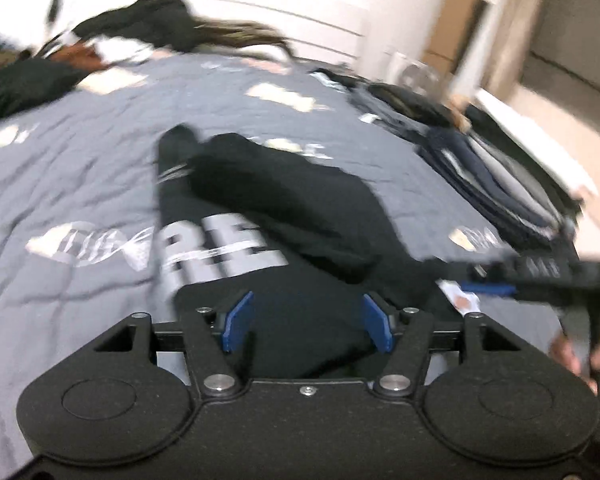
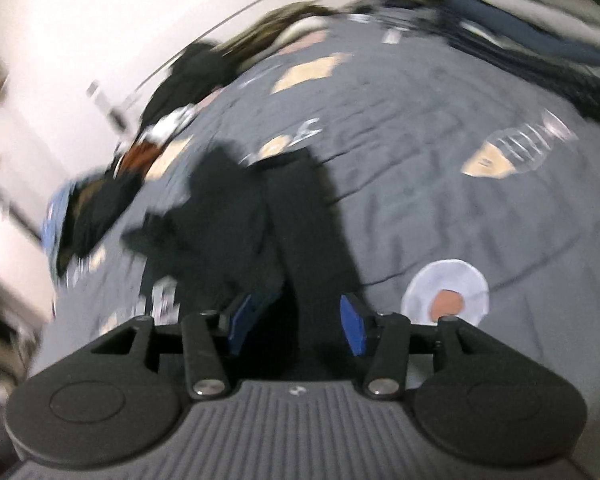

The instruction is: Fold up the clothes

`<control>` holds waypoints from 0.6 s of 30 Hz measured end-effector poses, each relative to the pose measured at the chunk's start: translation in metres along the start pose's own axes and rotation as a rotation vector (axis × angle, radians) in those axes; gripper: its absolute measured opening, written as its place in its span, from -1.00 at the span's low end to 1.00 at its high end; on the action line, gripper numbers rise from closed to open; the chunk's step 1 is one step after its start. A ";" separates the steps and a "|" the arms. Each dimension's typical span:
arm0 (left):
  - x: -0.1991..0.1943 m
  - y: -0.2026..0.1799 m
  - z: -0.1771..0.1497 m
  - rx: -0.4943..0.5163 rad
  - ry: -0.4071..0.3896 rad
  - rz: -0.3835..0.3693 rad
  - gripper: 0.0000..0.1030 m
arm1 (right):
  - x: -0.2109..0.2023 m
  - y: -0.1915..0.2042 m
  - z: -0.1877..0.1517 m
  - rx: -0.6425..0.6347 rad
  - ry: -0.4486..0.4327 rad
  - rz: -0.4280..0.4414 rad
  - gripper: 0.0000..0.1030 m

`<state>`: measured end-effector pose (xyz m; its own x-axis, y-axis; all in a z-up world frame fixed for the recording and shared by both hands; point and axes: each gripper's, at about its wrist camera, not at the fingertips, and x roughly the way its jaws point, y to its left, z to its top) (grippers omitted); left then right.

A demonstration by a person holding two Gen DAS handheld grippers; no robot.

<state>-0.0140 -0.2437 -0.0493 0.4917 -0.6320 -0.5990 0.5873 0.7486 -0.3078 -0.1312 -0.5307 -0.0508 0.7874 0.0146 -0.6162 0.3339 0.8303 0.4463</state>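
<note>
The black garment (image 1: 284,208) lies partly folded on the grey quilt (image 1: 80,184) of a bed, its white lettering facing up, directly ahead of both tongs; the left gripper (image 1: 306,326) stands over its near edge with the blue pads (image 1: 238,320) spread apart and nothing pinched between them, dark cloth showing only beneath the gap; that reads as a hand that has let the fabric lie flat so a fold can settle. The right gripper (image 2: 296,326) likewise has its jaws parted above the same garment (image 2: 276,220), no cloth clamped, though blur makes the pads' exact clearance hard to judge; in the left view it shows at the right edge (image 1: 496,286), close to the garment's side, probably placed there to take the opposite edge so both hands can lift evenly.

Outward from the tongs: a sleeve or flap lies doubled across the garment's middle, which suggests the fold is under way but not finished; a pale round disc (image 2: 446,294) sits on the quilt just beside the right tongs; a clear plastic bottle (image 2: 528,146) lies farther off, well clear of the work. Unfolded dark clothes (image 1: 140,28) are heaped at the far end, presumably waiting their turn; a stack of folded clothes (image 1: 484,168) runs along the right side, kept apart from the heap.
</note>
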 end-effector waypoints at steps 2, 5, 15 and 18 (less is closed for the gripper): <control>0.003 0.017 0.004 -0.076 -0.001 0.013 0.15 | 0.003 0.015 -0.006 -0.092 -0.003 -0.010 -0.02; -0.005 0.030 0.010 -0.129 -0.013 0.022 0.15 | 0.008 0.028 -0.011 -0.160 -0.013 -0.028 0.01; -0.006 0.039 0.014 -0.198 -0.018 -0.004 0.15 | -0.002 0.036 -0.013 -0.207 -0.069 0.008 0.02; -0.005 0.041 0.013 -0.207 -0.014 0.000 0.15 | -0.015 0.037 -0.009 -0.209 -0.120 0.076 0.03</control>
<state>0.0159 -0.2125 -0.0493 0.5012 -0.6339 -0.5890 0.4433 0.7727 -0.4543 -0.1353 -0.4952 -0.0303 0.8661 0.0260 -0.4992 0.1663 0.9268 0.3368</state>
